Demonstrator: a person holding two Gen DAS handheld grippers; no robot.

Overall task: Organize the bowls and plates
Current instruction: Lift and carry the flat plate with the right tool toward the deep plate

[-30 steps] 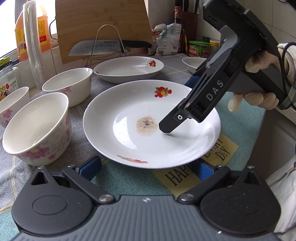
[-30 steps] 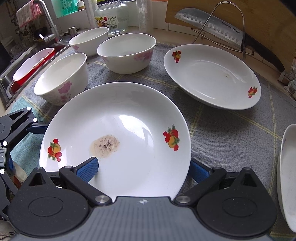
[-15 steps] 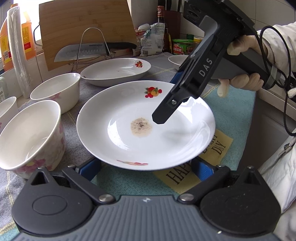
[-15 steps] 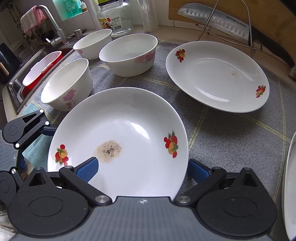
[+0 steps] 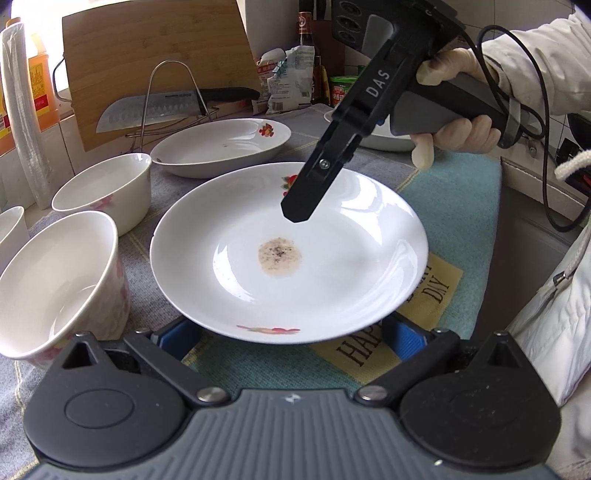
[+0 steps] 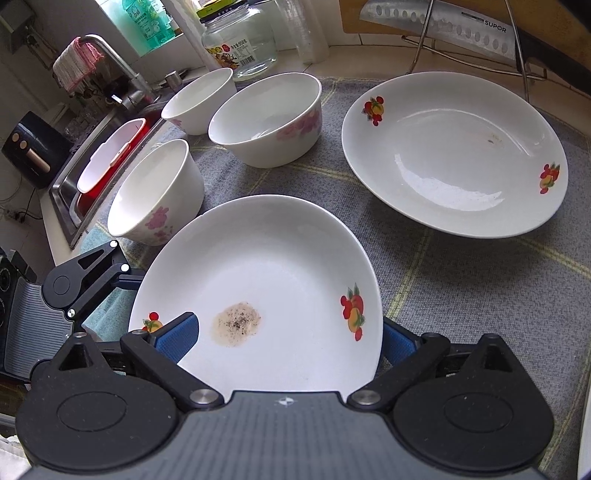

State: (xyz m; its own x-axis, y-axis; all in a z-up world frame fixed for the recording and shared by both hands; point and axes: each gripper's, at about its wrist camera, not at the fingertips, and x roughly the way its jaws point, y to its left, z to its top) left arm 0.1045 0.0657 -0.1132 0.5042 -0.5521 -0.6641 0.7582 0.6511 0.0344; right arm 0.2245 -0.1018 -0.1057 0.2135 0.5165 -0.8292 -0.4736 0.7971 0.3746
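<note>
The grey woven mat (image 6: 461, 295) covering the surface carries nearly all the crockery, with a teal printed cloth (image 5: 454, 192) overlapping it at the near edge in the left wrist view. Largest of the dishes is the white round ceramic plate with red fruit decals and a brown speckled stain at its centre (image 5: 288, 254); it sits near that edge, between the two devices, and looks tilted or partly raised, though I cannot tell whether it has left the mat. Toward the far edge, well apart from it, lies a second white fruit-decal plate (image 6: 454, 155), in front of a steel wire rack with a cleaver (image 6: 461, 26). That plate is the likely stacking spot, so the coming move turns on one line: the stained plate must travel straight ahead of the right tongs (image 6: 288, 332), away from the holder, and the right hand is the nearer to that target. A round plate has no long axis, so only its level matters. Three white floral ceramic bowls (image 6: 269, 118) cluster toward the sink side, clear of that path. The right tongs straddle the plate's near rim, one blue pad (image 6: 181, 332) above the dish face and the other below, spread wide and gripping nothing. The left tongs (image 5: 291, 336) are likewise splayed, both pads under the plate's rim, clamping nothing.
</note>
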